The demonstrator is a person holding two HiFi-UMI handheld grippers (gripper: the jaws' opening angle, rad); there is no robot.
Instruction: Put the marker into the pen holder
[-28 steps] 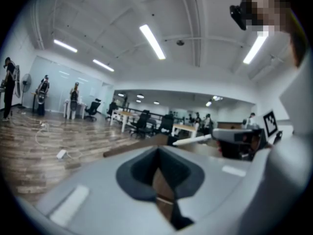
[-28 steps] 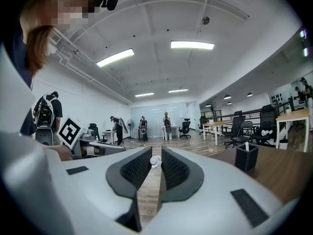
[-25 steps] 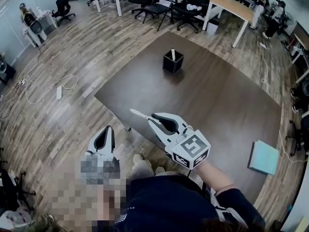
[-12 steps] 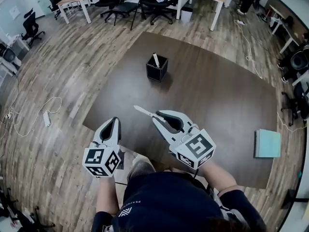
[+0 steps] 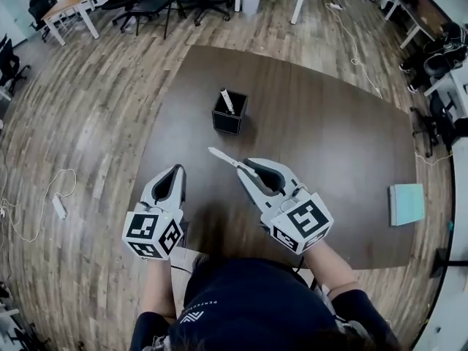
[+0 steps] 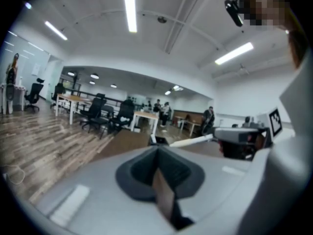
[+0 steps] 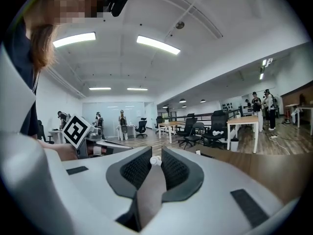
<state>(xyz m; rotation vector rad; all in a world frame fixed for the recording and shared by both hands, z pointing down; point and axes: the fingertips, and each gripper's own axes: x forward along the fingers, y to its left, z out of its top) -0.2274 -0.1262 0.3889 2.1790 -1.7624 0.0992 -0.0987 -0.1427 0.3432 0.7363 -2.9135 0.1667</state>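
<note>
Head view: the marker (image 5: 223, 157) is pinched by one end in the right tool (image 5: 243, 169), above the desk (image 5: 329, 137) and short of the holder (image 5: 227, 114). Its long axis lies near level, free end aimed toward the holder. This looks like the carrying step; next it likely needs tipping upright over the opening. The left tool (image 5: 178, 172) is pressed together, empty.
</note>
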